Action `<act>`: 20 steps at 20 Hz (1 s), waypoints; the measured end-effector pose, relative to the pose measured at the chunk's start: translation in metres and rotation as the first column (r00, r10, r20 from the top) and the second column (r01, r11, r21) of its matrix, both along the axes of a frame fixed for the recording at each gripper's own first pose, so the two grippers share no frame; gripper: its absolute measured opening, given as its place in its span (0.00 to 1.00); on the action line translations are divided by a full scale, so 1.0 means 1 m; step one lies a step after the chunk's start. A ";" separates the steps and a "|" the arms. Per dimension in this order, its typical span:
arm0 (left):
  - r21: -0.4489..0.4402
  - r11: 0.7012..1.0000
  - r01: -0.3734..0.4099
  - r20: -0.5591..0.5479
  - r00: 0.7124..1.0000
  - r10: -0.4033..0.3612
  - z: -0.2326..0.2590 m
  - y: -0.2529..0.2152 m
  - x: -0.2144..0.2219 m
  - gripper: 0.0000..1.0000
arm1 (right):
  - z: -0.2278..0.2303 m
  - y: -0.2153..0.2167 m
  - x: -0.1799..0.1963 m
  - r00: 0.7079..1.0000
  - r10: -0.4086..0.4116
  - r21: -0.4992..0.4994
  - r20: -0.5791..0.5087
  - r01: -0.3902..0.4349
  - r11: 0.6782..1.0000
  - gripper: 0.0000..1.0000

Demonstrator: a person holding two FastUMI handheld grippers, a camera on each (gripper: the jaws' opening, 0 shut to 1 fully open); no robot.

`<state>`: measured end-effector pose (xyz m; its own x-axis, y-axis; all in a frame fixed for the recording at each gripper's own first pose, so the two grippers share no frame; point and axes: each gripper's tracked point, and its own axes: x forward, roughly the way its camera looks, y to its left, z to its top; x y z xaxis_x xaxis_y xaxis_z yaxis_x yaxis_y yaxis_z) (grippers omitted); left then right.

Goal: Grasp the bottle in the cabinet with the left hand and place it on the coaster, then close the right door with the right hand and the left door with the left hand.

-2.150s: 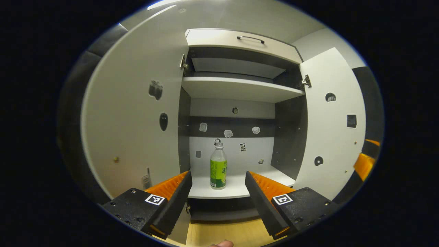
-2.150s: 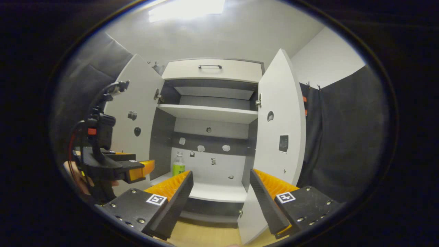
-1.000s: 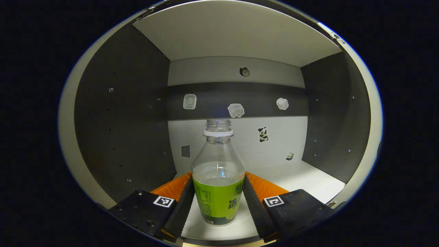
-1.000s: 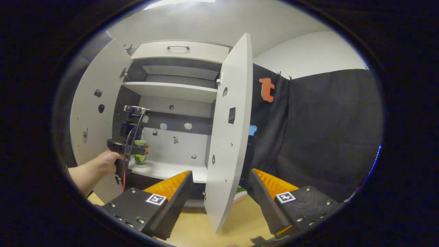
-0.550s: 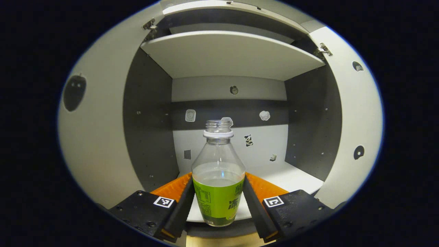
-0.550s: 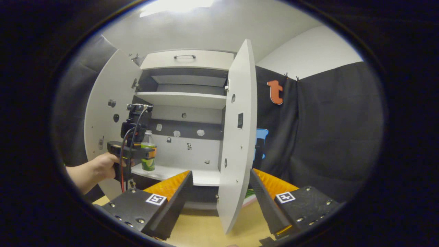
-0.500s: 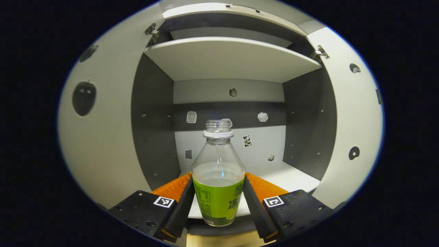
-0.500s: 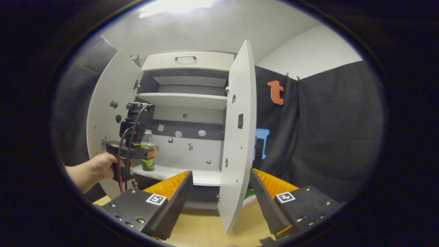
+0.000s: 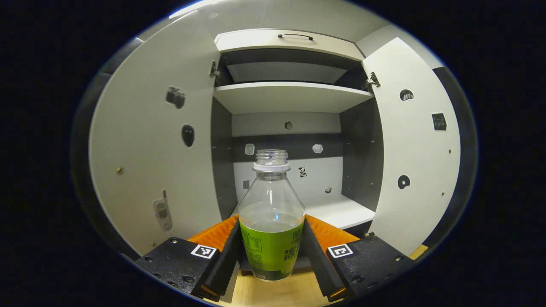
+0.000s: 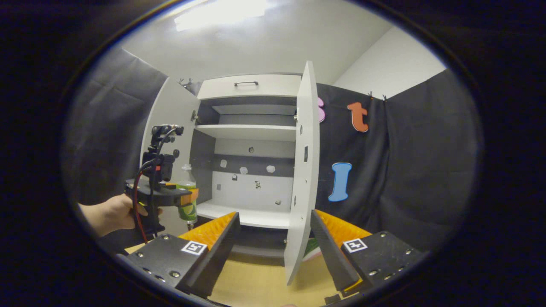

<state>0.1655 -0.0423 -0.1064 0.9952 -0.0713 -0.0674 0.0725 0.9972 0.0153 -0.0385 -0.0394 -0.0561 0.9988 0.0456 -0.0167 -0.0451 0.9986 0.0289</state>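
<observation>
Seen from right gripper view: hand [image 10: 111, 212] behind left gripper [image 9: 271, 251], pinching upright uncapped bottle [image 9: 271, 221]; right gripper [image 10: 273, 243] spread, empty.

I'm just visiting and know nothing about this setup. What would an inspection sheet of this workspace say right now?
Surface: wooden tabletop in front of the cabinet.
Job's things: bottle, uncapped, part full, upright, held clear of the lower shelf; right door and left door both open; coaster not made out.
Clutter: green-edged item low behind the right door, unclear what.
Grippers: left gripper shut on the bottle; right gripper open, holding nothing.
Cables: red and black leads on the left gripper, near the hand.
Surroundings: black cloth wall, stickers on the doors.
</observation>
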 end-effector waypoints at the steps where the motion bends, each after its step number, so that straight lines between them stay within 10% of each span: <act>1: -0.017 1.000 -0.010 -0.010 1.000 0.010 -0.008 0.003 -0.016 0.80 | -0.001 -0.001 -0.004 1.000 0.014 0.007 0.004 -0.014 1.000 1.00; 9: -0.055 0.998 0.015 -0.059 0.998 -0.018 -0.087 -0.010 -0.102 0.80 | -0.005 -0.030 -0.010 0.999 0.034 0.054 0.037 -0.036 0.998 1.00; 20: -0.073 0.960 0.271 -0.114 0.954 -0.278 -0.225 -0.060 -0.182 0.80 | 0.011 0.021 0.022 0.990 0.070 0.174 0.123 -0.091 0.980 1.00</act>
<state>-0.0161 -0.1024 -0.3310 0.9209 -0.3482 -0.1753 0.3419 0.9374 -0.0659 -0.0170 -0.0185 -0.0454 0.9864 0.1180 0.1143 -0.1389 0.9705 0.1968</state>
